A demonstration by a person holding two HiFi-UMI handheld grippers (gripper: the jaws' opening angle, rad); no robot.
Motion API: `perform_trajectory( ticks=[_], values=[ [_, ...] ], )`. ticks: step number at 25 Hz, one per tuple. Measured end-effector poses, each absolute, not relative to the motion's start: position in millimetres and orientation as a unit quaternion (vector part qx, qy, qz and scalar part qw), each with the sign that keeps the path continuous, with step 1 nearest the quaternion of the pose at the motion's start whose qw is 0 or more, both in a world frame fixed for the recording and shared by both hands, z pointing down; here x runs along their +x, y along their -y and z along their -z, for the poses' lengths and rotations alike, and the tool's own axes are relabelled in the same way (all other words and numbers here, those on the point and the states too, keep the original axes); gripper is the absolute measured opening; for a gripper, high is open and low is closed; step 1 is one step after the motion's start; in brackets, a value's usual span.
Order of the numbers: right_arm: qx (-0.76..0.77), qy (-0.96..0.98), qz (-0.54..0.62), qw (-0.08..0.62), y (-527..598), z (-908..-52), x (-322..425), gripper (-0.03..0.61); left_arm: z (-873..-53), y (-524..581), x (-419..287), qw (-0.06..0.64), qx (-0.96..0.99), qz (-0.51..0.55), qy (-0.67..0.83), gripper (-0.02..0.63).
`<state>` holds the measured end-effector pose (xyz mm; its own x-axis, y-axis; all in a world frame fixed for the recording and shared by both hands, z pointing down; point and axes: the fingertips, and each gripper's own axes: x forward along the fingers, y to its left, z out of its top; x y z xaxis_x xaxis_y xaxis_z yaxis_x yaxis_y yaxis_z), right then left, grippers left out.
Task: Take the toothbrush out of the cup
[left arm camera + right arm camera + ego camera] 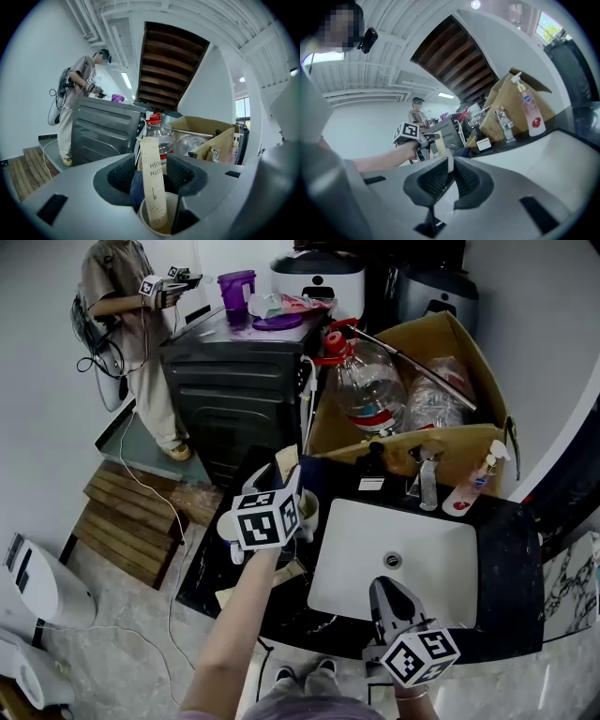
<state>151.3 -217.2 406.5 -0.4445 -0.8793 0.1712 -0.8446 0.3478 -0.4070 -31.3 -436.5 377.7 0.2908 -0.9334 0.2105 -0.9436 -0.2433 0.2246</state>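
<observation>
A tan paper-sleeved toothbrush (287, 463) stands upright in a white cup (310, 513) on the black counter, left of the sink. In the left gripper view the toothbrush (153, 187) rises from the cup (146, 224) between the jaws, and a gap shows at each pad (123, 174). My left gripper (302, 505) (152, 171) is open around it. A dark blue item also sits in the cup. My right gripper (382, 585) (449, 176) hangs over the sink's front edge, shut on nothing. From there the toothbrush (439, 145) shows far off.
The white sink basin (403, 559) has a faucet (428, 482) and a soap bottle (473, 486) behind it. A cardboard box (441, 442) holds a big water bottle (366, 381). A dark cabinet (234, 390) stands behind the cup. Another person (127, 306) works at far left.
</observation>
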Motion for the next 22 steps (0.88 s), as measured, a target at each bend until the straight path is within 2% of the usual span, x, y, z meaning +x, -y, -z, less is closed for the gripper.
perform_trajectory(
  ticks=[4, 9, 17, 22],
  values=[
    [-0.525, -0.819, 0.226, 0.037, 221, -409, 149, 0.026, -387, 442, -29, 0.155, 0.791, -0.036, 0.591, 0.195],
    [-0.531, -0.816, 0.227, 0.037, 220, -410, 150, 0.026, -380, 441, -24, 0.139, 0.800, -0.038, 0.583, 0.107],
    [-0.535, -0.814, 0.224, 0.040, 215, -406, 148, 0.026, -320, 422, -27, 0.082, 0.812, 0.050, 0.576, 0.043],
    [-0.530, -0.818, 0.220, 0.041, 209, -402, 138, 0.026, -277, 398, -47, 0.052, 0.811, 0.122, 0.570, 0.037]
  ],
)
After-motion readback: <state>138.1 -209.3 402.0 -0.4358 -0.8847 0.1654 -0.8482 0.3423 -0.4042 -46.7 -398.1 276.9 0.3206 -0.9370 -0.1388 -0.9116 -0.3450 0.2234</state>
